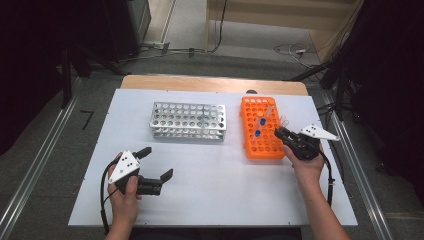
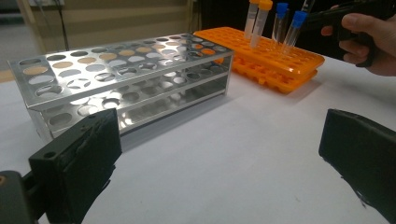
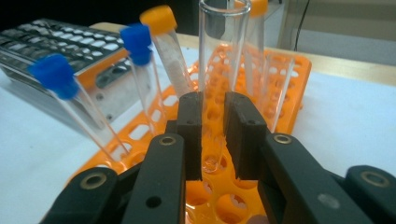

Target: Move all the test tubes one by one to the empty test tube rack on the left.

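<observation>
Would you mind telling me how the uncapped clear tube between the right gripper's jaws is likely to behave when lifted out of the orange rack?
The clear tube looks thin-walled and empty, so probably light and fragile under a hard squeeze. Its smooth round wall may slip or pivot between the right gripper's narrow jaws. Laid on the table, it would likely roll; the orange rack holds it upright.

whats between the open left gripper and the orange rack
In the high view, bare white table and the corner of the silver rack lie between the left gripper and the orange rack.

Clear tube (image 3: 223,70) top cut off by frame edge.
</observation>
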`<state>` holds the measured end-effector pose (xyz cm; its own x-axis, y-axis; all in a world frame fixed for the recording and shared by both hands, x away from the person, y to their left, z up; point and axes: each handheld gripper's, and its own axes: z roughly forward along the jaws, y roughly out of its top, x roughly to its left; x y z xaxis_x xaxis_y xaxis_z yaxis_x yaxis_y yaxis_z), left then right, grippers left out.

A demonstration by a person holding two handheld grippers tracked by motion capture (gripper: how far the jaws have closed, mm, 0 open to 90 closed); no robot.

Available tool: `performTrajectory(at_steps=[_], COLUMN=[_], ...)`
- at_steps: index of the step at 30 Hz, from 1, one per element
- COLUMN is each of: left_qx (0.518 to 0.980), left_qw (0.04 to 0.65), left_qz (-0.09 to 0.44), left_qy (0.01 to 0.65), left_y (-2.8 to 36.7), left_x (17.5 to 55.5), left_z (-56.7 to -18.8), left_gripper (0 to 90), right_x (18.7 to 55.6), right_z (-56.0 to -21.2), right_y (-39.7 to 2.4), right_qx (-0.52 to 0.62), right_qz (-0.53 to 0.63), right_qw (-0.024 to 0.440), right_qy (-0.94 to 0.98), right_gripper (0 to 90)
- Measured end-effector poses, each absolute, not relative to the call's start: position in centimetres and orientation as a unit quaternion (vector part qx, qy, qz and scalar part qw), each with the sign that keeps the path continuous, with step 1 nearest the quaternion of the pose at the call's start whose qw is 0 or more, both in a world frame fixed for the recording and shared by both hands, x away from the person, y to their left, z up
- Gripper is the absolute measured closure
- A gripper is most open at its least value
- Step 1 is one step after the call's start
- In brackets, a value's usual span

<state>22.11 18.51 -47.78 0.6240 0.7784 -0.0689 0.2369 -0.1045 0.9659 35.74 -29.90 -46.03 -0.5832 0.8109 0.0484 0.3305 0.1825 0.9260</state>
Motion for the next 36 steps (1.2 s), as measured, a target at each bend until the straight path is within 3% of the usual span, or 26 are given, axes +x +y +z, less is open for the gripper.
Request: performTrajectory(at_steps=[8,21,36], left_qx=[0.699,0.701,0.715], left_qw=[0.574,0.582,0.567], left_qz=[0.240,0.221,0.191], left_qy=[0.353,0.348,0.362], left_y=[17.8,15.7,12.5], left_x=[21.8,21.3,21.2], left_z=[-46.6,-45.1,-44.6], left_gripper=[0.0,0.0,17.5], right_x=[33.6,29.1,26.9], right_z=[-44.3,-43.8,-44.8], right_y=[-29.6,-28.3,-22.2], right_qx=[0.372,0.344,0.267], right_qz=[0.498,0.500,0.507], right_qw=[0.236,0.191,0.121], right_qy=[0.747,0.771,0.810], right_gripper=[74.3,74.2,74.2])
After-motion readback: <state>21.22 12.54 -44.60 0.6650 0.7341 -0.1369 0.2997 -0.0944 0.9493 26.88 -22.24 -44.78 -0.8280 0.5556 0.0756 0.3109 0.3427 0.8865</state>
